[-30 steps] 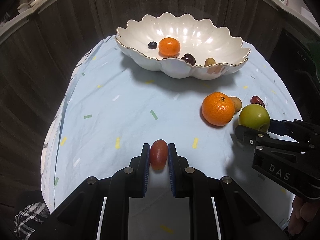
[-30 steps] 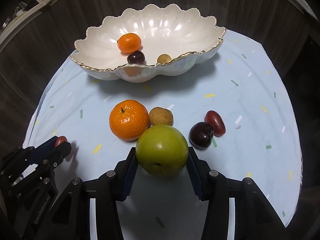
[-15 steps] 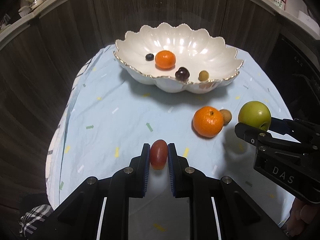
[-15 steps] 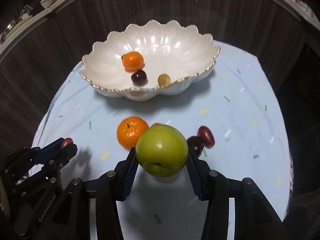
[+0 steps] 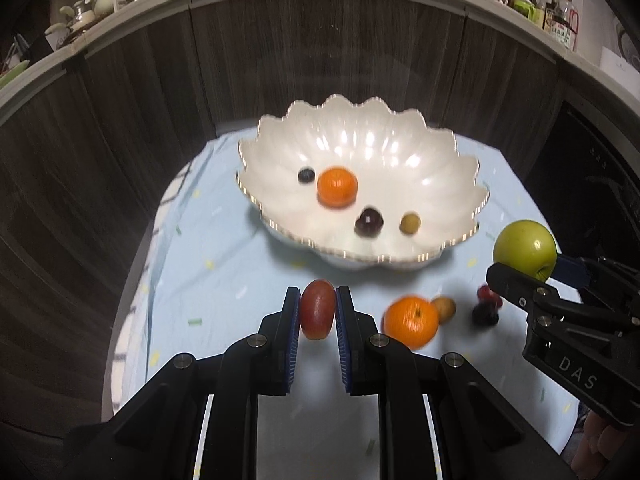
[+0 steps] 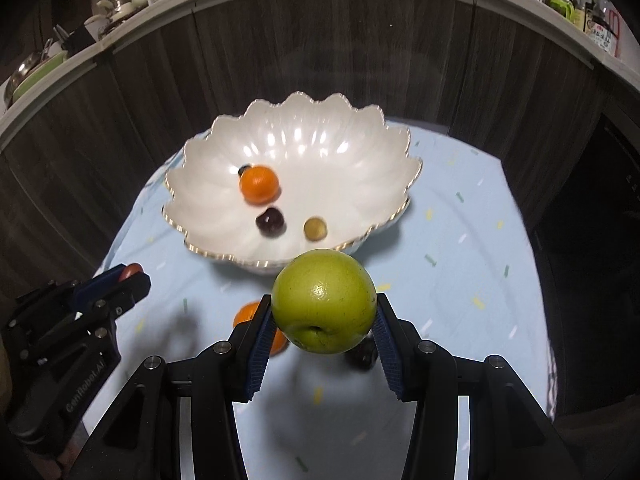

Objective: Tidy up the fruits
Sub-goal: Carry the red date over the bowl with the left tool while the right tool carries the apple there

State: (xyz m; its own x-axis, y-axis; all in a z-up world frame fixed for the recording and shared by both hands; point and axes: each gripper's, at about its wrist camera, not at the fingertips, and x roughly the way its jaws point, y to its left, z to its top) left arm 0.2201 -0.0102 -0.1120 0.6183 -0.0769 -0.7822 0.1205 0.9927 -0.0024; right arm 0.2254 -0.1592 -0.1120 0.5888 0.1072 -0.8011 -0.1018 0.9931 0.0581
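Note:
My left gripper (image 5: 317,312) is shut on a small red oval fruit (image 5: 317,314), held in the air above the cloth. My right gripper (image 6: 324,312) is shut on a green apple (image 6: 324,300), also lifted; it shows at the right of the left wrist view as the green apple (image 5: 525,249). Beyond both stands a white scalloped bowl (image 5: 440,184) holding a small orange (image 5: 337,186), a dark berry (image 5: 306,175), a dark cherry (image 5: 369,222) and a yellow-green grape (image 5: 410,223). On the cloth lie a larger orange (image 5: 411,321), a brown fruit (image 5: 444,308) and two dark red fruits (image 5: 486,308).
A light blue cloth (image 6: 460,248) with coloured flecks covers the round table. Dark wood panels (image 5: 120,140) curve behind it, with a shelf of crockery (image 5: 92,4) and jars (image 5: 552,12) above. A person's hand (image 5: 600,436) shows at the lower right.
Both grippers have risen with their fruits. The bowl and the fruits on the cloth now look smaller and lower in both views; the apple has lifted off the cloth.

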